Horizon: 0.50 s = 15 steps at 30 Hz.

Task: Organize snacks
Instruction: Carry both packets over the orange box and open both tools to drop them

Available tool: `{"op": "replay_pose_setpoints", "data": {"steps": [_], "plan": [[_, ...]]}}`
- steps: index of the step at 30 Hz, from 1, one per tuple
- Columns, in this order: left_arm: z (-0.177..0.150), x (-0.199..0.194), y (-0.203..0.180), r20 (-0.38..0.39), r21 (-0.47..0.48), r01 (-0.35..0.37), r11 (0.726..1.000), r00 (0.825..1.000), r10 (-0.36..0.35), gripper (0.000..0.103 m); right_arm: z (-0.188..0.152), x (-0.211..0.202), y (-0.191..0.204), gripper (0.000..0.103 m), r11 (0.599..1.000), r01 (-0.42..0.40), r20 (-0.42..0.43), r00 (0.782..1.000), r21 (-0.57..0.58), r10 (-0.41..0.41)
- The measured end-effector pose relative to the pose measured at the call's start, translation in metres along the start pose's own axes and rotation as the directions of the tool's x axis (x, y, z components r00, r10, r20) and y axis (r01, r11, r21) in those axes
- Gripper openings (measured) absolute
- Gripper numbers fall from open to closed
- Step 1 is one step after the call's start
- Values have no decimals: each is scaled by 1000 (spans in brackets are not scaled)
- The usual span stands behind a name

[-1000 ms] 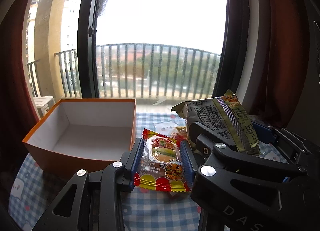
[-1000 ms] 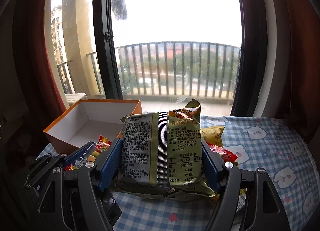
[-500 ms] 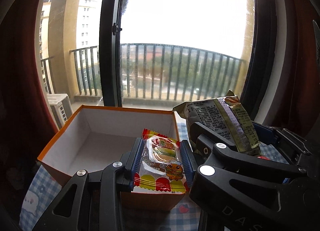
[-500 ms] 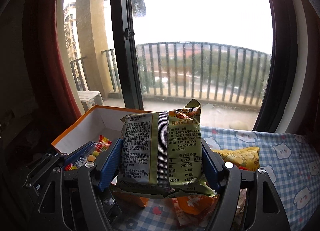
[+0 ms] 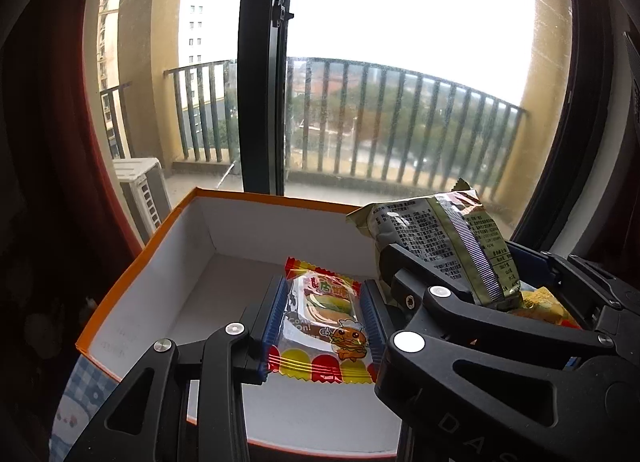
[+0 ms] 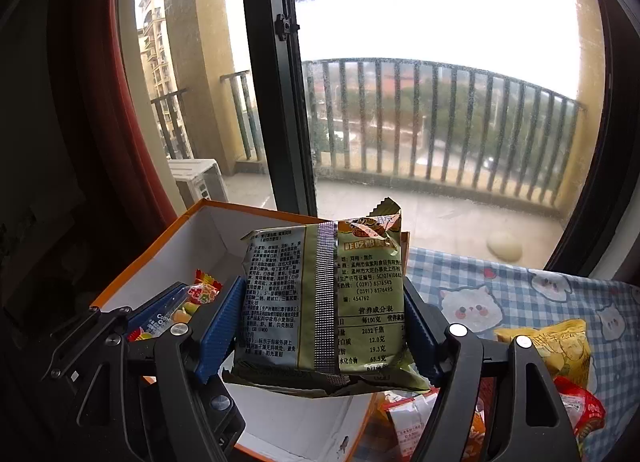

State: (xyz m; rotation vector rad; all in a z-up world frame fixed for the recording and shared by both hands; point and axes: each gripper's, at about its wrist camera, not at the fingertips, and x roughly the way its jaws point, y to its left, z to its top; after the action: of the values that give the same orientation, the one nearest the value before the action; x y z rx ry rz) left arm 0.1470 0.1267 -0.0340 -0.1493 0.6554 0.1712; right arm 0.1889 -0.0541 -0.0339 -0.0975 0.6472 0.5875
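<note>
Both grippers have slid over the orange box (image 5: 132, 286), left gripper (image 5: 324, 322) pinching burger candy (image 5: 324, 318), right gripper (image 6: 324, 322) clamping green packet (image 6: 320, 302), so lower before releasing.

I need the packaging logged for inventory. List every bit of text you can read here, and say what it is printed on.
"(0391) 8576543", "(0391) 8576495", "454762", "2032", "12.0", "19.3", "65.5": green snack bag in the right gripper.
"D A S": right gripper's body, in the left wrist view.
"on!": burger candy packet in the left gripper.
The bag's small print, the packet's red label and the yellow bag are unreadable.
</note>
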Motion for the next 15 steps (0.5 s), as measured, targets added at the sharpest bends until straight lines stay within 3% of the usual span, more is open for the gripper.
{"op": "replay_pose_setpoints", "data": {"steps": [7, 10, 12, 15], "plan": [[-3, 27, 9, -91, -20, -43, 999, 995, 41, 41, 8, 46, 2, 77, 999, -12, -100, 995, 40, 16], [-7, 31, 11, -122, -9, -63, 998, 991, 61, 60, 5, 53, 0, 78, 998, 9, -129, 992, 57, -2], [-8, 28, 14, -112, -25, -45, 999, 993, 42, 79, 3, 52, -2, 77, 998, -10, -113, 993, 60, 16], [-9, 21, 14, -117, -39, -34, 999, 993, 29, 84, 4, 47, -2, 78, 997, -27, -82, 996, 70, 33]]}}
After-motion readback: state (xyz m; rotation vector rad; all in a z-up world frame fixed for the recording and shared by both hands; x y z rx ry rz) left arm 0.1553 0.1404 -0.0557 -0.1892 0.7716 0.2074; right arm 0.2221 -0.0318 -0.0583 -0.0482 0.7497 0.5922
